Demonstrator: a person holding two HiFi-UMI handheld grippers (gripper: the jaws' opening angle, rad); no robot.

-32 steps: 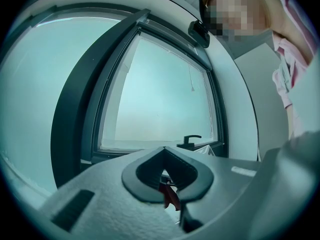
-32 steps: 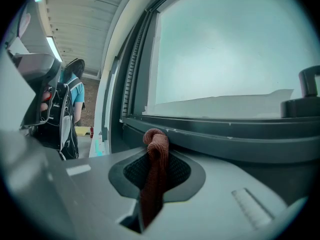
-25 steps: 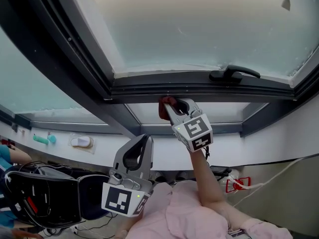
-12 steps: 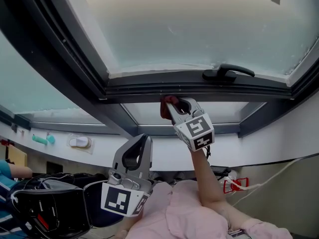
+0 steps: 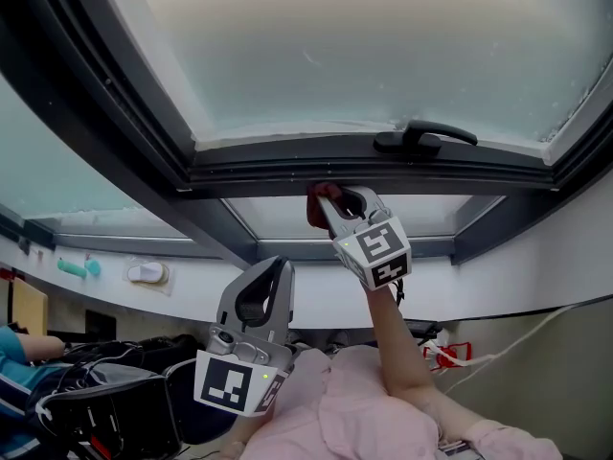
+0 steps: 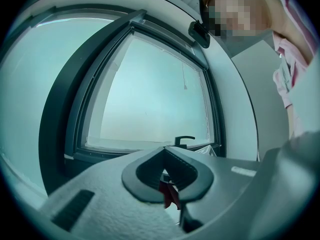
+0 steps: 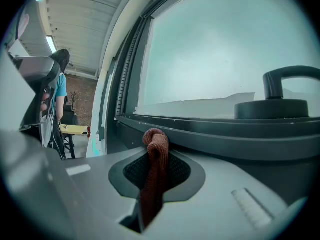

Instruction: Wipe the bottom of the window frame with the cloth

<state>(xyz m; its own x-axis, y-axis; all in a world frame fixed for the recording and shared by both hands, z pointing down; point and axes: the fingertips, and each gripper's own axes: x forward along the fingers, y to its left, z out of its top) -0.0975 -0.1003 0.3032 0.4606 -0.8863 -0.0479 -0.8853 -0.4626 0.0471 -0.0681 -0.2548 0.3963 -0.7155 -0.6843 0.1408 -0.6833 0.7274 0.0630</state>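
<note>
My right gripper (image 5: 330, 197) (image 7: 156, 143) is raised to the dark bottom rail of the window frame (image 5: 287, 172) (image 7: 210, 134). It is shut on a dark red cloth (image 5: 318, 204) (image 7: 154, 169), whose bunched end sticks out past the jaw tips right at the rail. Whether the cloth touches the rail I cannot tell. My left gripper (image 5: 271, 274) (image 6: 164, 151) hangs lower, below the window, with its jaws closed together and nothing between them. Through the gap behind its jaws the red cloth (image 6: 169, 193) shows.
A black window handle (image 5: 424, 138) (image 7: 290, 91) (image 6: 184, 141) sits on the rail to the right of the cloth. A white sill (image 5: 192, 286) runs below, with a small white object (image 5: 146, 273) on it. Black bags (image 5: 105, 401) lie at the lower left. A person in a blue top (image 7: 57, 104) stands far off.
The view has drifted slightly, so the window handle appears further left and higher. The right gripper stays at the rail with the cloth; the left gripper has not moved.
</note>
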